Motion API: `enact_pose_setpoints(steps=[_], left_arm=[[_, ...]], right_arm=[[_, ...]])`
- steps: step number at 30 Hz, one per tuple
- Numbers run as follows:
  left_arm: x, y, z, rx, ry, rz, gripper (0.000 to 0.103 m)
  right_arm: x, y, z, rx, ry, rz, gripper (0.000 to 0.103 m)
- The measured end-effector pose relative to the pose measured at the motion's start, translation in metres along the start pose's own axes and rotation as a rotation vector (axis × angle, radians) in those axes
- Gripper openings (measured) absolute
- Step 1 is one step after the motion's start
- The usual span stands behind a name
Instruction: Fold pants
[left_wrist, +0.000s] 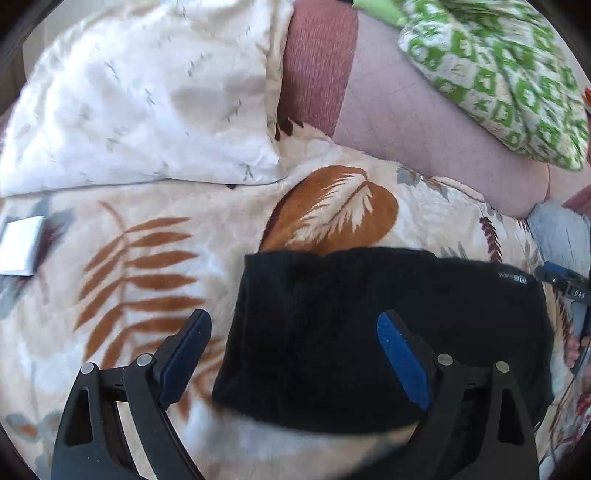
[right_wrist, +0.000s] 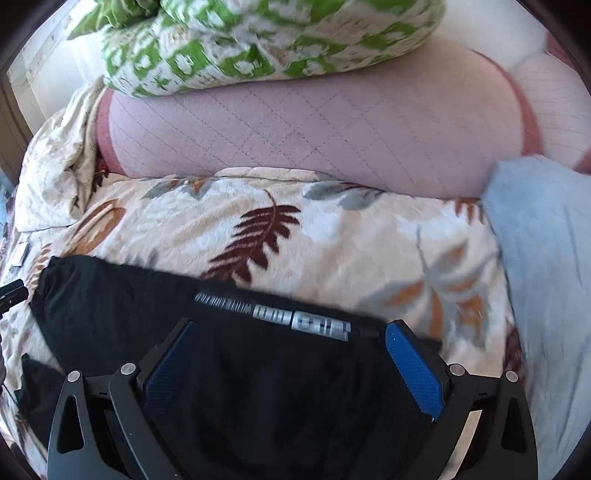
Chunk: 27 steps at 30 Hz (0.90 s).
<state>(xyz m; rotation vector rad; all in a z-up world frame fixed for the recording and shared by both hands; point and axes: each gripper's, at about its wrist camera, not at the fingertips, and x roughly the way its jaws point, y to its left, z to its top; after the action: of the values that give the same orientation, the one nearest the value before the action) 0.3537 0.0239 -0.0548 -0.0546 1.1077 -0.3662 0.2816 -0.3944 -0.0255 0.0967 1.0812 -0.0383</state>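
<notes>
The black pants lie folded in a flat rectangle on the leaf-print blanket. In the right wrist view the pants show a silver printed logo near their far edge. My left gripper is open and empty, hovering over the pants' left edge, one finger over the blanket and one over the pants. My right gripper is open and empty, over the pants' right part. The right gripper's tip also shows at the right edge of the left wrist view.
A white pillow lies at the back left. A pink quilted cushion runs along the back with a green-and-white patterned pillow on it. A light blue cloth lies at the right. A small white card rests on the blanket at far left.
</notes>
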Motion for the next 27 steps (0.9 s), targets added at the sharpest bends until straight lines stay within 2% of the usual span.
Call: enact_pose_setpoints(steps=[4, 8, 11, 12, 13, 14, 15, 16, 17, 18, 19, 21, 27], left_arm=[[0.031, 0.006, 0.017, -0.009, 0.019, -0.019, 0.091], [0.039, -0.004, 0.027, 0.07, 0.022, -0.008, 0.091], [0.046, -0.011, 0.027, 0.132, 0.035, 0.033, 0.091], [0.048, -0.015, 0.025, 0.159, 0.032, 0.067, 0.083], [0.049, -0.021, 0.022, 0.199, 0.02, 0.114, 0.066], [0.047, -0.026, 0.02, 0.231, 0.005, 0.111, 0.055], [0.044, -0.03, 0.018, 0.248, 0.003, 0.082, 0.027], [0.042, -0.035, 0.017, 0.258, 0.008, 0.065, 0.019], [0.041, -0.04, 0.017, 0.276, 0.003, 0.09, 0.018], [0.042, -0.044, 0.016, 0.297, -0.002, 0.108, 0.017], [0.041, -0.048, 0.015, 0.31, -0.006, 0.126, 0.016], [0.037, -0.052, 0.014, 0.317, -0.016, 0.138, 0.014], [0.004, -0.063, 0.01, 0.325, -0.08, 0.129, 0.013]], right_arm=[[0.042, -0.001, 0.015, -0.03, 0.066, 0.08, 0.102], [0.068, 0.003, 0.013, -0.08, 0.139, 0.167, 0.103], [0.069, 0.01, 0.012, -0.151, 0.142, 0.172, 0.103], [0.07, 0.011, 0.011, -0.166, 0.145, 0.168, 0.103], [0.069, 0.015, 0.009, -0.196, 0.148, 0.162, 0.102], [0.069, 0.018, 0.007, -0.224, 0.147, 0.152, 0.099], [0.067, 0.02, 0.005, -0.241, 0.141, 0.151, 0.092], [0.063, 0.023, 0.003, -0.247, 0.133, 0.17, 0.085], [0.06, 0.026, 0.003, -0.253, 0.125, 0.166, 0.074], [0.057, 0.027, 0.002, -0.257, 0.125, 0.175, 0.054], [0.054, 0.028, 0.001, -0.251, 0.127, 0.193, 0.048], [0.049, 0.034, 0.001, -0.261, 0.12, 0.17, 0.04], [0.024, 0.047, -0.002, -0.252, 0.074, 0.111, 0.029]])
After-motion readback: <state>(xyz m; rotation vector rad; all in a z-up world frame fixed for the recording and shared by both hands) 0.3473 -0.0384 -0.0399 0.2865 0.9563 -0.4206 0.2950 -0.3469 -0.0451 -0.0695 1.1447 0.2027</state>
